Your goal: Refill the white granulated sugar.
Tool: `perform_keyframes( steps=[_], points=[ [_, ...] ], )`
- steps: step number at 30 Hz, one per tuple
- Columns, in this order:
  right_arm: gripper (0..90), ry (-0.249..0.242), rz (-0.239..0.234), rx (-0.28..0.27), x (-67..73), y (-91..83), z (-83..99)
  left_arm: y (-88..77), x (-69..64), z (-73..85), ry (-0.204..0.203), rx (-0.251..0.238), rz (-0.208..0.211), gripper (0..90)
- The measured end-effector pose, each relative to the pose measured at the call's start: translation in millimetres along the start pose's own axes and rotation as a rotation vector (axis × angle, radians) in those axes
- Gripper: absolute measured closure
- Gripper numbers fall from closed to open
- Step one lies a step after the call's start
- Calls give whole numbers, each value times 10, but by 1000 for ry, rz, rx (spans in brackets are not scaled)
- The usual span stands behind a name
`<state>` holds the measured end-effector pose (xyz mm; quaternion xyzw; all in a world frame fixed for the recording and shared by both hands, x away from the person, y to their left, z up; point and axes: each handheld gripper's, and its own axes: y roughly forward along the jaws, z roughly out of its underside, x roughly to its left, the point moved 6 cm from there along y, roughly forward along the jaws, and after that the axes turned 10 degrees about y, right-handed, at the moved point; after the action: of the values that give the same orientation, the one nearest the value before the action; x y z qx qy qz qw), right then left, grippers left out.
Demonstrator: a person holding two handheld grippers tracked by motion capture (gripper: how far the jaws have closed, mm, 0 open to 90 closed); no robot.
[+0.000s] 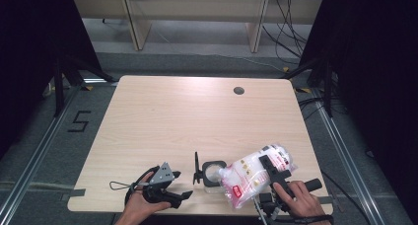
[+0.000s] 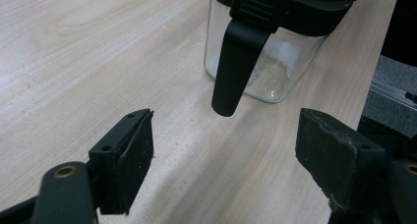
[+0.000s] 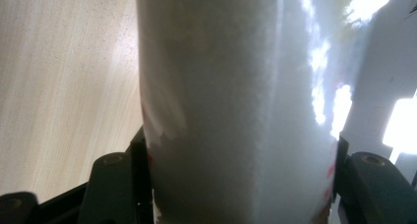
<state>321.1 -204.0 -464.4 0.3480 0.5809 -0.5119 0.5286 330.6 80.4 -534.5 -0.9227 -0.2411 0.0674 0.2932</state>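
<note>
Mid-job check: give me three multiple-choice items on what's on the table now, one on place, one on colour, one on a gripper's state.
1. Where does the jar stand?
A. near edge, between the two hand-held grippers
B. far edge, by the round hole
C. on the floor

2. What colour is the jar's hanging latch?
A. red
B. black
C. white

3. What is the state of the left hand-held gripper?
A. shut on the jar
B. shut on the bag
C. open, holding nothing

Answers:
1 A: the high view shows the jar near the front edge, with the left hand-held gripper on one side and the right hand-held gripper on the other.
2 B: the left gripper view shows a black latch over clear glass.
3 C: its jaws stand wide apart over bare table; the right one holds the bag.
</note>
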Motion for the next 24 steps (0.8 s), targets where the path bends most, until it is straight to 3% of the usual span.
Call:
perform_keyframes(
  steps=[3, 4, 5, 7, 8, 9, 11, 12, 14, 18, 20, 24],
  points=[
    [409, 2, -5, 1, 9, -1, 1, 2, -5, 1, -3, 0, 2, 219],
    [409, 40, -10, 12, 40, -8, 16, 2, 10, -3, 25, -2, 4, 219],
    [409, 19, -9, 8, 30, -6, 8, 1, -3, 1, 0, 2, 0, 219],
    [409, 51, -6, 26, 61, -14, 20, 2, -2, -2, -3, -3, 3, 219],
    [409, 27, -6, 18, 46, -9, 10, -1, 2, -3, -2, -5, 2, 219],
    [409, -5, -1, -3, 21, 5, -11, -5, 17, -5, 23, -5, 2, 219],
    [409, 36, -9, 3, 56, 3, -1, -4, 17, -4, 21, -5, 2, 219],
    [409, 9, -4, -7, 34, 8, -14, -3, 17, -5, 22, -4, 2, 219],
    [409, 4, -6, -7, 32, 9, -13, 2, -4, -1, -10, -4, 3, 219],
    [409, -2, -17, 3, 34, 7, -8, 1, -1, -1, -9, -3, 2, 219],
    [410, 31, -22, 24, 62, -7, 11, -4, 18, -4, 23, -4, 2, 219],
    [409, 25, -25, 33, 55, -14, 13, -3, 17, -5, 22, -4, 1, 219]
  ],
)
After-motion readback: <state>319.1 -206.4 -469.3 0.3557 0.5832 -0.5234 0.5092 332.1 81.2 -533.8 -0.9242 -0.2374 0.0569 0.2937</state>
